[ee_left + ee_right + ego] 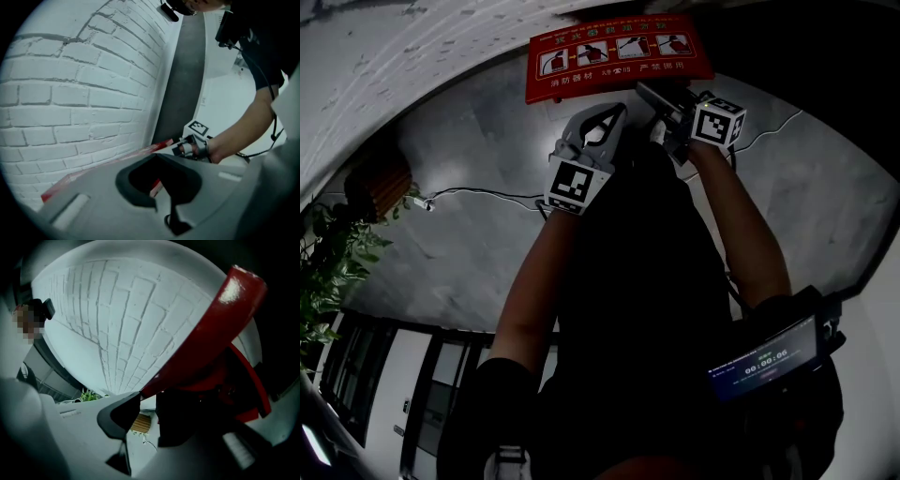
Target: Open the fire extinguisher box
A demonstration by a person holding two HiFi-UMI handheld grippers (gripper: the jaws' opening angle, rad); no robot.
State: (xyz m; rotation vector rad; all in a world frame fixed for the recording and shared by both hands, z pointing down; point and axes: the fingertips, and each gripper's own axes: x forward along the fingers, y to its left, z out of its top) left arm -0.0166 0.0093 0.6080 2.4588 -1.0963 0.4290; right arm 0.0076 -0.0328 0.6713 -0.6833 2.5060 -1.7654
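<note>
The red fire extinguisher box (pixel 619 56) stands against the white brick wall, its lid printed with instruction pictures. My right gripper (pixel 661 103) reaches the lid's right front edge. In the right gripper view the raised red lid (pixel 211 333) slants down to the tips of the right gripper (pixel 147 399), and light shows between the two pads below it, so the jaws stand open around the edge. My left gripper (pixel 614 117) hovers at the lid's left front. In its own view the left gripper (pixel 157 159) has tips that meet, with a sliver of red showing behind them.
A potted plant (pixel 337 253) and a brown slatted object (pixel 380 187) stand at the left on the grey stone floor. A thin cable (pixel 487 194) runs across the floor. The brick wall (pixel 70 93) backs the box. A small screen (pixel 764 361) hangs at the person's chest.
</note>
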